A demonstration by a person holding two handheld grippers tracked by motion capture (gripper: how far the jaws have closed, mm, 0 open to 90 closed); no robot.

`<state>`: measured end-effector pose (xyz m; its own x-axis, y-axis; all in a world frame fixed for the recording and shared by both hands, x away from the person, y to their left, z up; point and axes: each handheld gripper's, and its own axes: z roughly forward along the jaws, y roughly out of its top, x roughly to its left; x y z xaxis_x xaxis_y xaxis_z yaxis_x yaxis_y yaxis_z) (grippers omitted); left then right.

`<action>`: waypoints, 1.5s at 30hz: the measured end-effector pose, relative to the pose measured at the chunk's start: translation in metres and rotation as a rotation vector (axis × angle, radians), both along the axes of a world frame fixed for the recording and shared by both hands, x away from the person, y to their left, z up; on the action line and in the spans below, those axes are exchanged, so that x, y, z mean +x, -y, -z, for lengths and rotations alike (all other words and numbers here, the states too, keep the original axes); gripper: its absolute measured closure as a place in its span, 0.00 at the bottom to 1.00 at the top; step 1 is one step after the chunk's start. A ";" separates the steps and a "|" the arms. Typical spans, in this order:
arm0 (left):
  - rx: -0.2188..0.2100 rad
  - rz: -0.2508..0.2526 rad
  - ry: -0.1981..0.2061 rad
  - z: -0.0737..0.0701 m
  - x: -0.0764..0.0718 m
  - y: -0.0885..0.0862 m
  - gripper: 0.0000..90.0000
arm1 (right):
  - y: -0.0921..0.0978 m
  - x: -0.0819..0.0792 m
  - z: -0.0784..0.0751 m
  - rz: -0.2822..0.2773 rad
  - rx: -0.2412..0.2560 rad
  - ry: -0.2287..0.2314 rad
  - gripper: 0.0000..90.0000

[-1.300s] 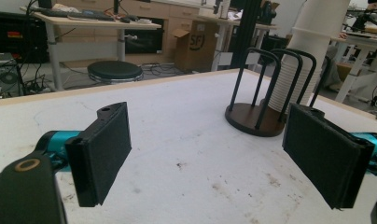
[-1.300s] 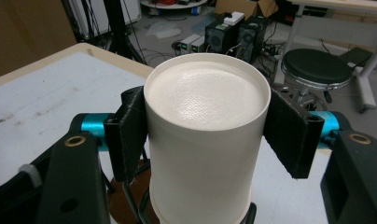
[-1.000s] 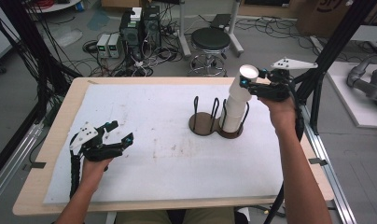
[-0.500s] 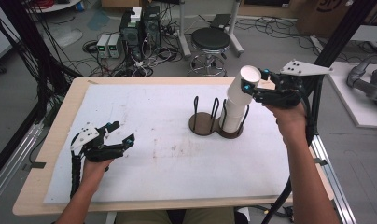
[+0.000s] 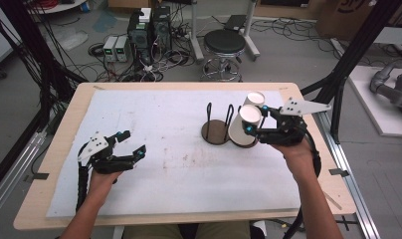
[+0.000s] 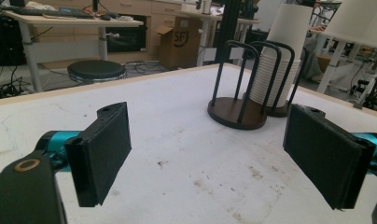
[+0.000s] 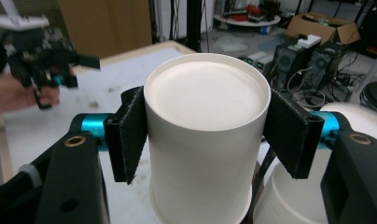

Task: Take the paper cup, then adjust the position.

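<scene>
A single white paper cup (image 5: pixel 249 123) is tilted on its side just in front of the stack, with my right gripper (image 5: pixel 252 127) shut on it. In the right gripper view the cup (image 7: pixel 207 130) shows its flat base, and both pads press its sides. The tall stack of white cups (image 5: pixel 254 98) stands in the right cup holder (image 5: pixel 244 143). Beside it, the left holder (image 5: pixel 216 132), a brown disc with black wire loops, is empty. My left gripper (image 5: pixel 131 144) hovers open over the mat at the near left, its pads (image 6: pixel 102 149) wide apart with nothing between them.
A white mat (image 5: pixel 179 164) covers the wooden table (image 5: pixel 59 149). The left gripper view looks across the mat at the holders (image 6: pixel 238 112) and the stack (image 6: pixel 277 79). A round stool (image 5: pixel 224 45) and computer boxes (image 5: pixel 149 25) stand on the floor beyond the table.
My right gripper has pulled one cup off the top of the stack, tipped it over and brought it down toward the person. The left gripper has stayed put.
</scene>
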<state>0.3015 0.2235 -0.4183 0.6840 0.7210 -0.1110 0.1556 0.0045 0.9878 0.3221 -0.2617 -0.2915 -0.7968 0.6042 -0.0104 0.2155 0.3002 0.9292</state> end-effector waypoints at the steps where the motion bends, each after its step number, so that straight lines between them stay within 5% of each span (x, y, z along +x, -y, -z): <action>1: 0.007 0.002 0.005 0.000 0.000 0.001 0.16 | 0.000 0.000 0.006 -0.001 -0.006 0.003 0.38; 7: 0.021 0.013 0.002 0.000 -0.002 0.004 0.16 | 0.000 -0.002 0.035 -0.006 0.039 -0.026 0.39; 15: -0.002 0.012 0.011 -0.001 -0.001 0.003 0.16 | -0.008 -0.002 0.045 -0.014 0.058 -0.031 0.39; 28: 0.008 0.027 0.023 -0.001 -0.004 0.002 0.16 | -0.015 -0.003 0.044 -0.028 0.036 -0.019 0.38; 37: 0.062 0.083 0.065 0.001 -0.004 0.008 0.16 | -0.018 -0.002 0.046 -0.039 0.040 -0.025 0.38; 45: 0.053 0.137 0.024 -0.003 -0.004 0.017 0.14 | -0.024 0.000 0.049 -0.064 0.040 -0.035 0.38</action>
<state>0.2972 0.2064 -0.4156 0.7784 0.6252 -0.0577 0.1274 -0.0673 0.9896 0.3225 -0.2377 -0.3402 -0.8331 0.5516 0.0413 0.2300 0.2775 0.9328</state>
